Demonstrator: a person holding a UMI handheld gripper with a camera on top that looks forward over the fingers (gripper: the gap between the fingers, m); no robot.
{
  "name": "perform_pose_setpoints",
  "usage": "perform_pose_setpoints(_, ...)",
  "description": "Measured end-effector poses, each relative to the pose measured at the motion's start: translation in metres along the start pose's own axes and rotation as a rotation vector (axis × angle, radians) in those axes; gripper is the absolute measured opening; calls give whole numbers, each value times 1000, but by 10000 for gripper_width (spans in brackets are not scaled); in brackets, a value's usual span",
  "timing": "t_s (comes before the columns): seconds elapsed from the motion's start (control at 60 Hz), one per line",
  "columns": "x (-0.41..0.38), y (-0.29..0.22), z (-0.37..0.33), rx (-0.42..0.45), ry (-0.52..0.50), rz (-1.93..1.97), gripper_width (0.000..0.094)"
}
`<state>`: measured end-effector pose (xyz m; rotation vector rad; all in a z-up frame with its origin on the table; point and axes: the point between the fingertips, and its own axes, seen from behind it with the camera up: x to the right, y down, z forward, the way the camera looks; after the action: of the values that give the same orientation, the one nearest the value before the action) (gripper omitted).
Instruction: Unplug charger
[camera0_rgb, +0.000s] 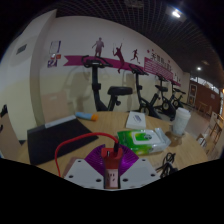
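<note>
One laptop (62, 137), one paper roll (181, 120), one wipes pack (145, 139)

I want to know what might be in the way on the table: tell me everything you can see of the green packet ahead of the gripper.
The green packet looks like a soft pack of wipes or tissues: glossy plastic wrap, green with a pale patch on top, its print too small to read. It lies flat on the wooden table, just ahead of the gripper and off toward its right finger, with a white roll standing beyond it. The gripper does not touch it.
</note>
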<state>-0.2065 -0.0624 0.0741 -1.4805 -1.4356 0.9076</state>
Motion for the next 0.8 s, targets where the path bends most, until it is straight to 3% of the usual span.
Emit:
perform_pose_setpoints(0.183,31,-85,-19,96,16,58,146)
perform_pose_setpoints(0.25,52,-114,-36,98,30,86,146)
perform_pose_setpoints(0.367,87,-118,-53,57,53,123,146)
perform_pose_setpoints(0.483,116,-95,-59,-13,83,115,148)
perform_pose_setpoints(0.8,110,63,-41,-339,64,129,156)
